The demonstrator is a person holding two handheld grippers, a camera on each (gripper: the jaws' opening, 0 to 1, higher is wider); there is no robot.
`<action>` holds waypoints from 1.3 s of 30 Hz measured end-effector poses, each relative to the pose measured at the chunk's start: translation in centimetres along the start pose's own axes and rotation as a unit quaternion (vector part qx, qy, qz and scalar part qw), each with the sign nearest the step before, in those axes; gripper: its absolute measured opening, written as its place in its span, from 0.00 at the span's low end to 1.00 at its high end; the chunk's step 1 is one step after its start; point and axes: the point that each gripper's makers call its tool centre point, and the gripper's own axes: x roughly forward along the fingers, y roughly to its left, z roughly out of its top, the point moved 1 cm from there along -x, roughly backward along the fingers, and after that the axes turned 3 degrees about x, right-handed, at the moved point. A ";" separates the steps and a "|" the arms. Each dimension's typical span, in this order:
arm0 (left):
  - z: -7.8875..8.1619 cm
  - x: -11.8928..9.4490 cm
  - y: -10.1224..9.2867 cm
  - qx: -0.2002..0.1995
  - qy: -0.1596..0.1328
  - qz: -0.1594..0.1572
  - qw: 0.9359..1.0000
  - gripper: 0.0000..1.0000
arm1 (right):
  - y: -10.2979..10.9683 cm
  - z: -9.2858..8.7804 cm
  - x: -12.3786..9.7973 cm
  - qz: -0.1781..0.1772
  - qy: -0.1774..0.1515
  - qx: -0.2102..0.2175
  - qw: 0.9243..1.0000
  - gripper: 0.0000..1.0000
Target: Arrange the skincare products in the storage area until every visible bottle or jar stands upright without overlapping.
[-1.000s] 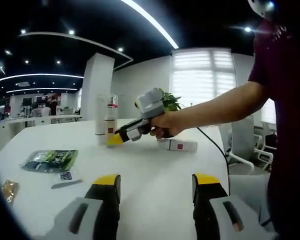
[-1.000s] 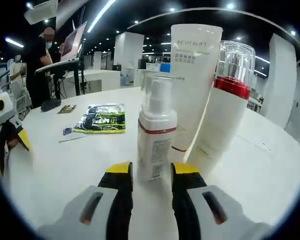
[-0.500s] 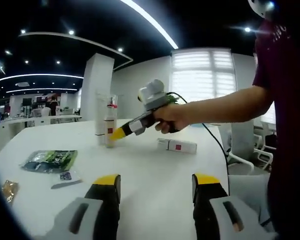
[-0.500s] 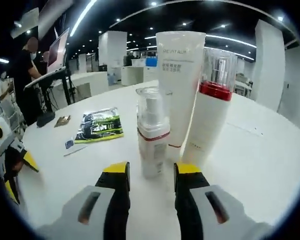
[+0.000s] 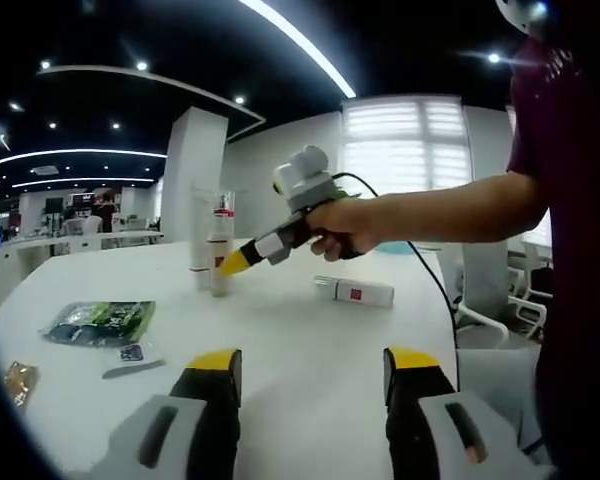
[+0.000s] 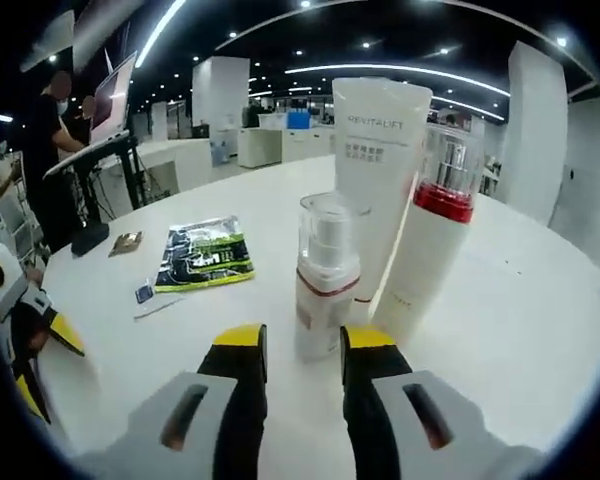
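Three upright plastic containers [image 6: 380,210] on smooth white table [image 6: 520,330].

Surface: white round table [image 6: 540,300] | upright, clustered: pump bottle [image 6: 326,282], white tube [image 6: 378,170], red-collared bottle [image 6: 430,250] | flat: green-black sachet [image 6: 204,254], small blue packet [image 6: 145,292], brown packet [image 6: 125,243], white box with red label [image 5: 353,291] lying apart

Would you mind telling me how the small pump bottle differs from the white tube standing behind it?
The pump bottle is shorter than the tube. The bottle has a clear cap over its pump and a red band beneath it; the tube is plain white and flares wide at its flat top, printed REVITALIFT. The bottle stands nearer the right tool. Both stand upright on the white table.
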 end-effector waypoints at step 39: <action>-0.1 -0.1 -0.2 0.006 0.003 -0.002 1.000 0.58 | -2.4 1.2 1.1 -0.094 -0.029 0.070 0.993 0.18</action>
